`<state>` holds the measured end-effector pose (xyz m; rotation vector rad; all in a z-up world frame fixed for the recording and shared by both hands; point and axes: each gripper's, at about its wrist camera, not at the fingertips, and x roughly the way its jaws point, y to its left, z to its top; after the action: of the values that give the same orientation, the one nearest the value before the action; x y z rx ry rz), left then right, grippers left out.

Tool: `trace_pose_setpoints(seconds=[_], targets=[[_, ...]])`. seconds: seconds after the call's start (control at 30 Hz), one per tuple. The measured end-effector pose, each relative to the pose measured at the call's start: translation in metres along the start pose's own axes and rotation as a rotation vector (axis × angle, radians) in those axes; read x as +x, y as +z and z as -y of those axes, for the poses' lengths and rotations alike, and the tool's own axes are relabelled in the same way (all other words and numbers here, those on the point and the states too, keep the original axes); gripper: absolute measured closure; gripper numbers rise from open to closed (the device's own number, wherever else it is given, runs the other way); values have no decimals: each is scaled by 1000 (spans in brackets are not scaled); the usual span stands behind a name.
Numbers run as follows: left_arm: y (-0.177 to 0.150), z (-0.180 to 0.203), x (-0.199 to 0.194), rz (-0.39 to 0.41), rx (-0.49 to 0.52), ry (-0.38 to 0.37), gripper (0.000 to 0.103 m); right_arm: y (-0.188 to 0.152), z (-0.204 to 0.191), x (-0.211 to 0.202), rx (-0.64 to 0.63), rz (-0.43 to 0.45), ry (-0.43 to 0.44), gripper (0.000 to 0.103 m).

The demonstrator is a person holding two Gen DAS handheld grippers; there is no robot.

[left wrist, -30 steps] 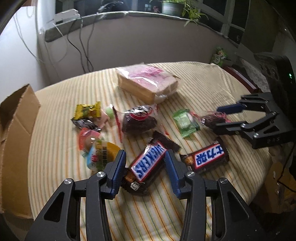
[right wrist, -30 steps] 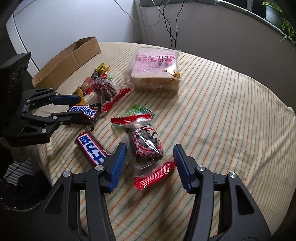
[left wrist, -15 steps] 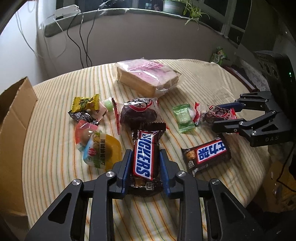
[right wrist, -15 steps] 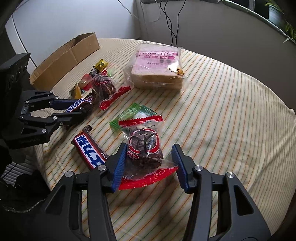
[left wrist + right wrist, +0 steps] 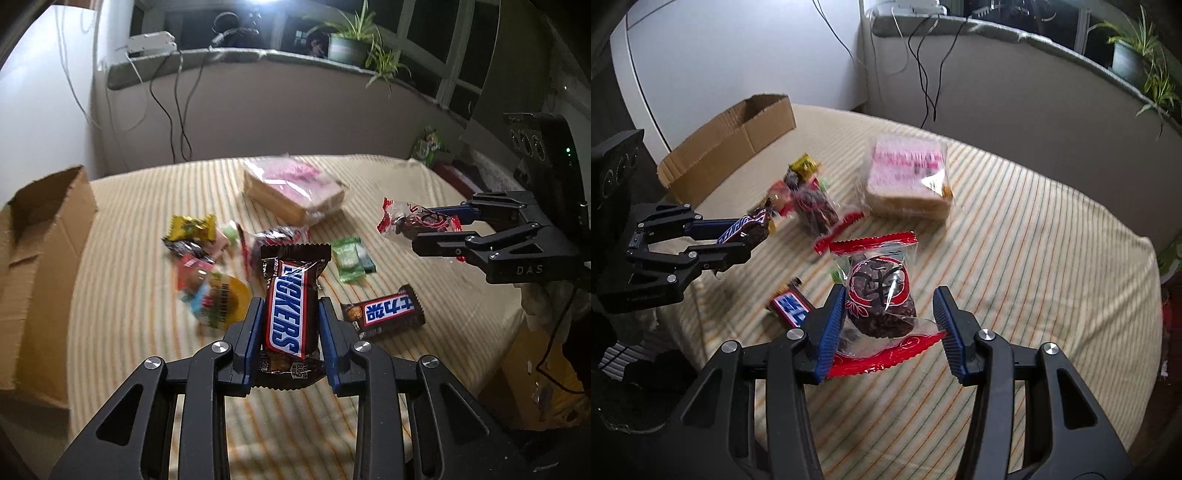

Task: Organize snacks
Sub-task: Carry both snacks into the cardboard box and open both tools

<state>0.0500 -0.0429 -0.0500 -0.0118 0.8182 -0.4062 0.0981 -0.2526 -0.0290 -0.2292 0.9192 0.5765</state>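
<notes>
My left gripper (image 5: 290, 314) is shut on a Snickers bar (image 5: 290, 299) and holds it above the striped table (image 5: 140, 295); it also shows in the right wrist view (image 5: 753, 236). My right gripper (image 5: 890, 306) is shut on a clear red-edged cake packet (image 5: 879, 291), lifted off the table; it shows in the left wrist view (image 5: 424, 229). A cardboard box (image 5: 33, 258) stands at the table's left edge. On the table lie a second chocolate bar (image 5: 384, 310), a bagged bread loaf (image 5: 295, 192), a green candy (image 5: 351, 258), another cake packet (image 5: 816, 210) and several small sweets (image 5: 199, 258).
A low wall with hanging cables (image 5: 173, 122) and potted plants (image 5: 354, 44) runs behind the table. A green packet (image 5: 428, 147) sits beyond the far right edge. The table's near edge drops off below both grippers.
Both grippers have lifted their snacks off the table. The left has risen with the Snickers bar, and the right has risen with the cake packet. The views are tilted further up.
</notes>
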Motion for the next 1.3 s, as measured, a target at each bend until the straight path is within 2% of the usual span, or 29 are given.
trace_pose_setpoints(seconds=[0.33,0.6,0.97,1.3], targets=[[1,-41,-44,106,-60,74,76,48,-46,-10,-71,82,34,52],[-7,-95,-81,161,-135,181,76,93,-93,13,-135,101,106,52],[-24,-155,-101,182,-235,305,76,159,-173,61,-258,108,196,52],[-27,-180,-100,173,-270,337,76,194,-221,113,-311,75,224,52]])
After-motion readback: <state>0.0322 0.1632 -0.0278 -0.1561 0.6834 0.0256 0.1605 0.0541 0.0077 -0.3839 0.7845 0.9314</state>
